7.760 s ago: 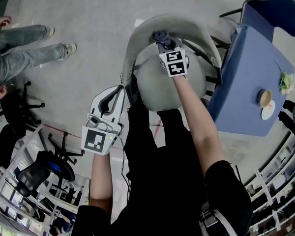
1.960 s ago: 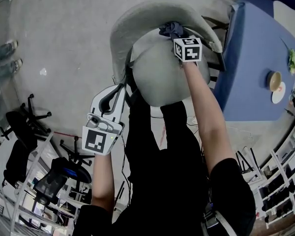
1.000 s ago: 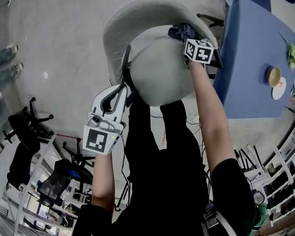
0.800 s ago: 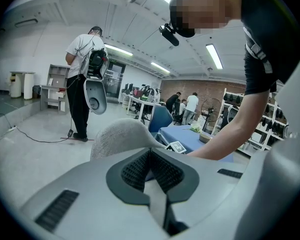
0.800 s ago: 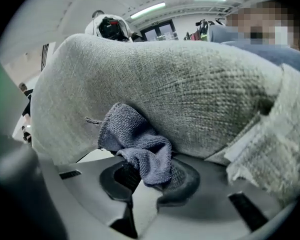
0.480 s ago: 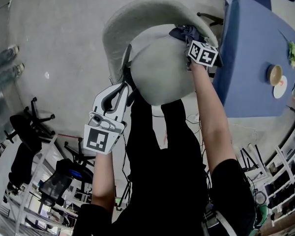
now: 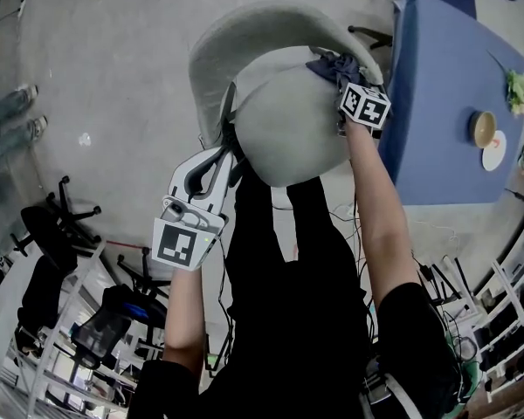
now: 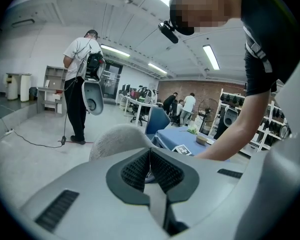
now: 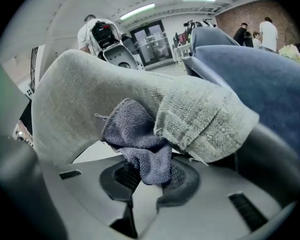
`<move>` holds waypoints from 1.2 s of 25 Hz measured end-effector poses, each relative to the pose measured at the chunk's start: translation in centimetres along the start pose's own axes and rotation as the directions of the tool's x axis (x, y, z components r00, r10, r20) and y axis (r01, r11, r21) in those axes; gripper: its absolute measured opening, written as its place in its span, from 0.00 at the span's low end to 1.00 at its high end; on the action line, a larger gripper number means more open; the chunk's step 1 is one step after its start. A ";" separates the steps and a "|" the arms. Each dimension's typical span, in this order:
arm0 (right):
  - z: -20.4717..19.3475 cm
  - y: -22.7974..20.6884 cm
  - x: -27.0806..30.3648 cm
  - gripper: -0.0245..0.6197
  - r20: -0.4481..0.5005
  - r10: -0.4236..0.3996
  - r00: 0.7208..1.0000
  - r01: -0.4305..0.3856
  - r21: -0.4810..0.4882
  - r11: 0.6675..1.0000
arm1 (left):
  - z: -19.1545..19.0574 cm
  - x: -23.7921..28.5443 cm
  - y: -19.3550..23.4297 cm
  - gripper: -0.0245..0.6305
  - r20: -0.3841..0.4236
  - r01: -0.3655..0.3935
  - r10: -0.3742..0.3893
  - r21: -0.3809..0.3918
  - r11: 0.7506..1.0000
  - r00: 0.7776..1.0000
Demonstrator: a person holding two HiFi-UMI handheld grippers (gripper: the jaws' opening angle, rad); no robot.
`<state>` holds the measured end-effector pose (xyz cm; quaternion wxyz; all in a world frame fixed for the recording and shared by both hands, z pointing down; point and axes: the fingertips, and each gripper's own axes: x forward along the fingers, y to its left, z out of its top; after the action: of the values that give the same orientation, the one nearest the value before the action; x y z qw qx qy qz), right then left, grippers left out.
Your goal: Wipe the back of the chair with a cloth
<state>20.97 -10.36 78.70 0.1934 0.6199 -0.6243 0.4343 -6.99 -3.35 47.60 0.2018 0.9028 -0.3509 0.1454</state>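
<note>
A grey fabric chair stands below me, its curved back [image 7: 244,37] wrapped round the round seat [image 7: 284,120]. My right gripper [image 7: 345,77] is shut on a dark blue-grey cloth [image 7: 330,64], pressed against the right end of the chair back [image 9: 140,99]. In the right gripper view the cloth [image 9: 137,139] bunches between the jaws against the fabric edge. My left gripper [image 7: 214,160] hangs by the seat's left edge, jaws closed with nothing between them; its view shows the chair back [image 8: 120,139] ahead.
A blue table [image 7: 445,94] stands close right of the chair, with a cup [image 7: 483,129] and small plate [image 7: 498,151] on it. Black office chairs [image 7: 48,234] and shelving [image 7: 61,356] lie lower left. A person's legs [image 7: 9,133] show at far left.
My right gripper has slid the cloth along the chair back from its middle toward its right end. The left gripper has stayed by the seat's left edge.
</note>
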 end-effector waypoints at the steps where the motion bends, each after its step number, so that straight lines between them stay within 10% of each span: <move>1: -0.2 0.2 -0.4 0.17 -0.014 0.004 1.000 -0.004 -0.026 1.000 | 0.4 -0.1 -0.1 0.07 0.005 0.001 -0.001 0.001 1.000 1.000; 16: 2.1 9.8 -9.8 0.17 -0.039 0.135 0.990 -0.140 -0.274 0.951 | 8.0 -4.8 -1.3 0.07 0.080 0.016 -0.019 0.036 0.999 0.997; 30: 5.2 18.7 -22.6 0.17 0.080 0.250 0.965 -0.220 -0.272 0.937 | 10.9 -12.7 -2.6 0.07 0.039 0.024 -0.028 0.110 0.994 0.999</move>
<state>8.38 -3.43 52.58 0.1839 0.5336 -0.7556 0.3325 -12.90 0.61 32.23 0.1466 0.9198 -0.3347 0.1434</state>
